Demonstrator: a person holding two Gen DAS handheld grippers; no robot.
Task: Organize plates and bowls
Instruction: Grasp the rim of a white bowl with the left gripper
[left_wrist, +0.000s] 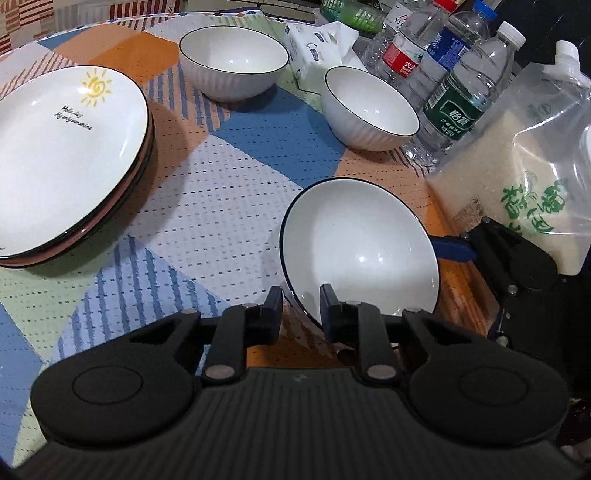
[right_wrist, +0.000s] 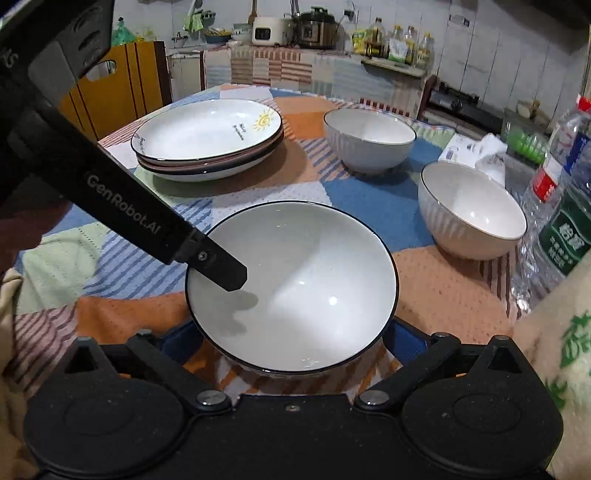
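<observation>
A white bowl with a dark rim (left_wrist: 358, 251) (right_wrist: 295, 288) sits tilted near the table's front edge. My left gripper (left_wrist: 300, 291) is shut on its near-left rim, one finger (right_wrist: 221, 269) inside the bowl and one outside. My right gripper (right_wrist: 293, 341) stands open at full width around the bowl's lower wall, its blue pads (right_wrist: 406, 339) close beside it. Two more white bowls (left_wrist: 232, 62) (left_wrist: 369, 110) stand farther back. A stack of plates (left_wrist: 66, 158) (right_wrist: 207, 140), the top one with a sun drawing, lies at the left.
Water bottles (left_wrist: 454, 99), a bag of rice (left_wrist: 517, 177) and a tissue pack (left_wrist: 314, 55) crowd the table's right side. A patterned cloth (left_wrist: 207, 192) covers the table. A wooden chair (right_wrist: 122, 85) stands behind the plates, and a kitchen counter lies beyond it.
</observation>
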